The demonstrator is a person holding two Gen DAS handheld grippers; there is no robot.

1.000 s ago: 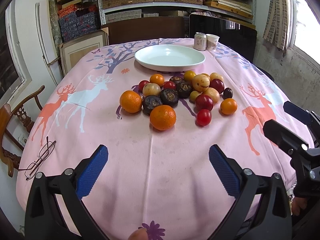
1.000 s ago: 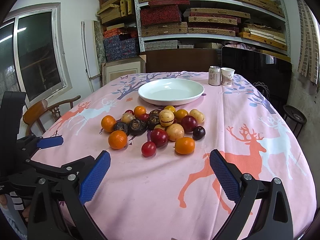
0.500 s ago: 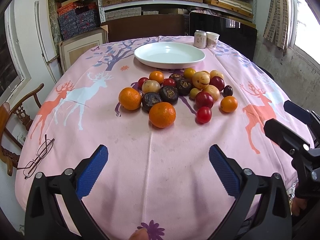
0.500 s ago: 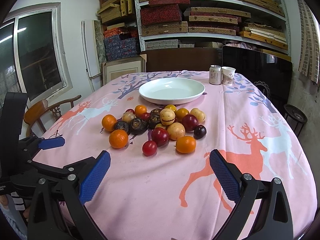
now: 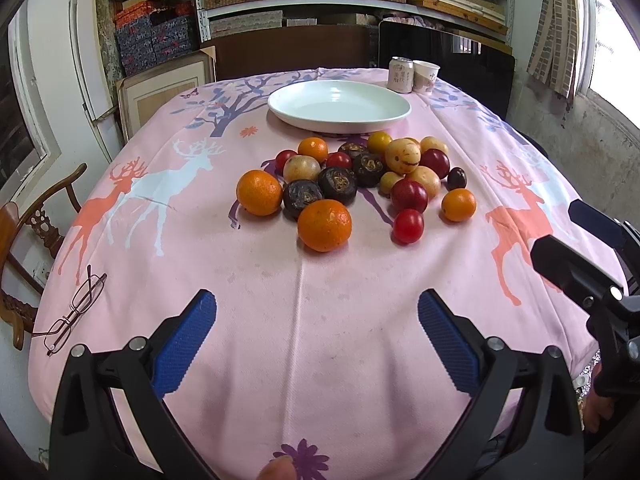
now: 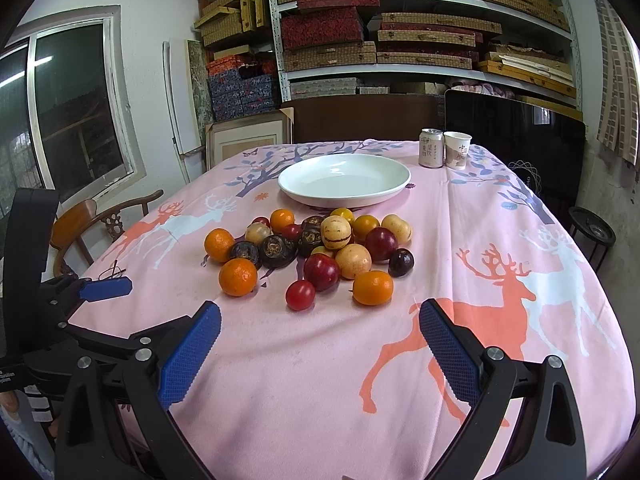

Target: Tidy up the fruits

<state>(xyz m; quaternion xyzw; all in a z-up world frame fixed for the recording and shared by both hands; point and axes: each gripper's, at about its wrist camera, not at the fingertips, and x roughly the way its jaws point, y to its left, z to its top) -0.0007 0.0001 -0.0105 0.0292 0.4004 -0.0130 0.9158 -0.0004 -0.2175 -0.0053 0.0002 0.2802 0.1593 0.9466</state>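
Fruit pile (image 5: 360,184): centre frame, on pink tablecloth (image 5: 320,320), below white plate (image 5: 339,106). Left gripper (image 5: 316,336) and right gripper (image 6: 320,344): both released, empty, low in frame; nearest orange (image 5: 324,225) directly above left gripper.

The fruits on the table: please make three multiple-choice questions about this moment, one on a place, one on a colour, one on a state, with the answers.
1. Where does the white plate stand relative to the fruit pile?
A. On the far side of it
B. Under it
C. On the wooden chair

2. What colour is the fruit nearest the left tool?
A. Green
B. Orange
C. Dark purple

3. What state are the two tools in?
A. Both shut on fruit
B. Only the right one holds fruit
C. Both open and holding nothing

Answers: 1 A, the plate sits beyond the pile, toward the can. 2 B, an orange lies closest. 3 C, the right tool and the left one show only tablecloth between spread pads.
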